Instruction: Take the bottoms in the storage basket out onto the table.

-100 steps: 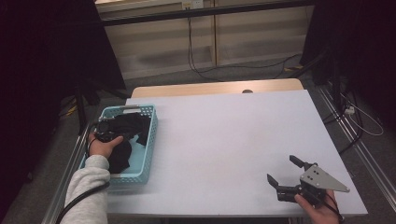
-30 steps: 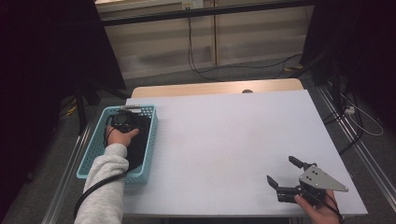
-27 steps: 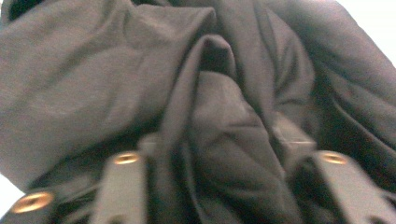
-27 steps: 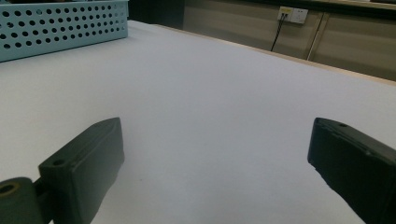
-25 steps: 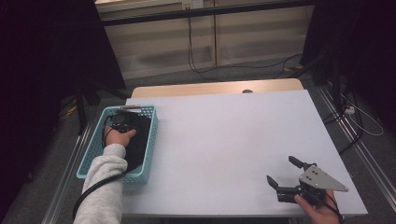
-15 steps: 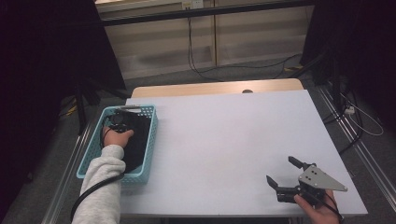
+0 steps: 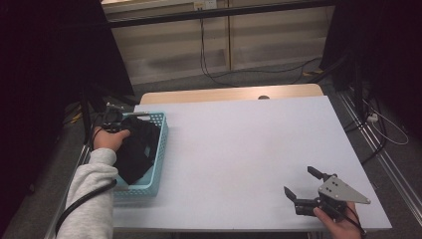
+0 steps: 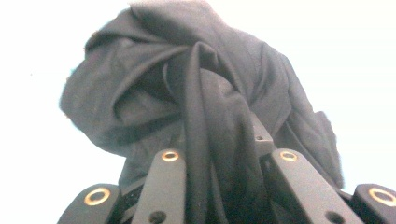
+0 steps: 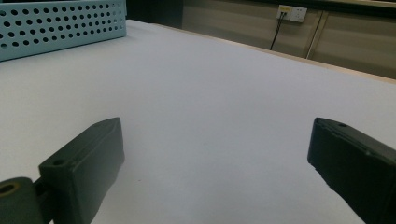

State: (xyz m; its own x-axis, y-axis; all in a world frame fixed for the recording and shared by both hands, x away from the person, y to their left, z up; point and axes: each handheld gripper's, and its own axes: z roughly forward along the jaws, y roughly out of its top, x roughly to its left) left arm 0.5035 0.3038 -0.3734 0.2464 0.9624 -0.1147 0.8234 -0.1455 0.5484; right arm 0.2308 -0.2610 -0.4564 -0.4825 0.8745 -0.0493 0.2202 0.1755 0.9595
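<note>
**One basket, one dark cloth, two grippers**

One light blue basket with perforated walls sits at the left edge of the white table. It is the only container on the table, and it holds a single thing: one black cloth, crumpled and piled above the basket's rim at its far end.

There are two grippers, one in each of the person's hands. The left gripper is over the far left corner of the basket, at the top of the cloth. In the left gripper view a thick fold of the cloth runs down between the two black jaws, which pinch it; the jaws have just been closing on that fold, and the rest of the fabric bunches and hangs beyond the jaw tips. The grey sleeve of that arm lies along the basket's left side.

The right gripper is well apart from the basket, near the table's front right corner, with its jaws spread wide and nothing between them. In the right gripper view the jaws stand low over bare table, and the basket shows far off at the upper left.
</note>
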